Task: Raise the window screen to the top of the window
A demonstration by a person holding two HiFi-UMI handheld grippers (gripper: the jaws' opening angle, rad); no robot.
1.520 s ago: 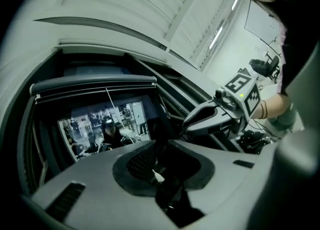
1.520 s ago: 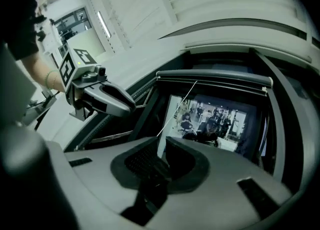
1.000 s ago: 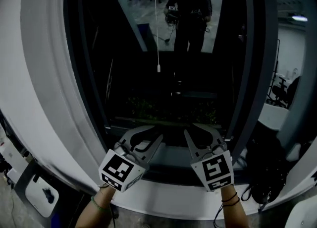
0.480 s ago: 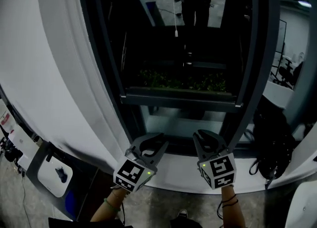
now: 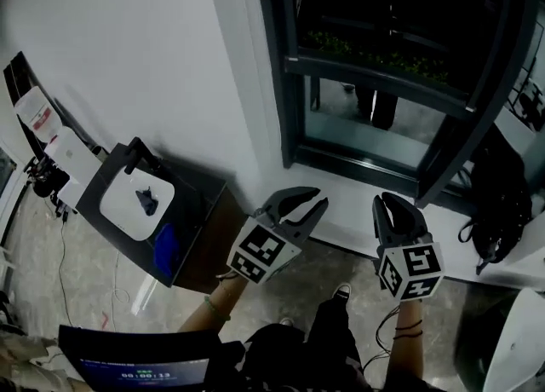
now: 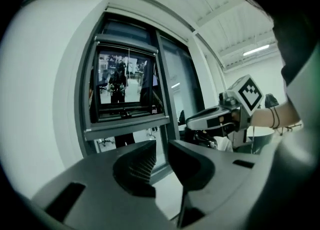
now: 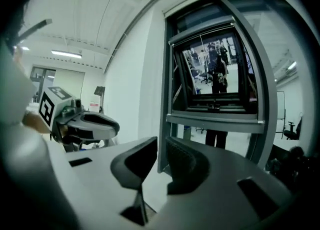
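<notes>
The dark-framed window (image 5: pixel 375 71) fills the head view's upper right; a horizontal bar crosses it, with glass below. That bar shows as a grey rail (image 6: pixel 125 124) in the left gripper view and as a rail (image 7: pixel 215 119) in the right gripper view, with a person's reflection above it. My left gripper (image 5: pixel 317 203) (image 6: pixel 161 146) and right gripper (image 5: pixel 385 201) (image 7: pixel 161 144) hang side by side short of the white sill (image 5: pixel 358 211), apart from the window. Both are shut and hold nothing. Each gripper view shows the other gripper beside it.
A black cabinet (image 5: pixel 183 237) with a white pad on top stands by the white wall at the left. A black bag (image 5: pixel 502 211) lies on the sill at the right. A screen (image 5: pixel 136 369) sits at the bottom left. A shoe (image 5: pixel 341 292) shows on the floor.
The head view has swung down and to the left, so the window moved to the upper right. Both grippers have drawn back from the window frame to below the sill, still shut.
</notes>
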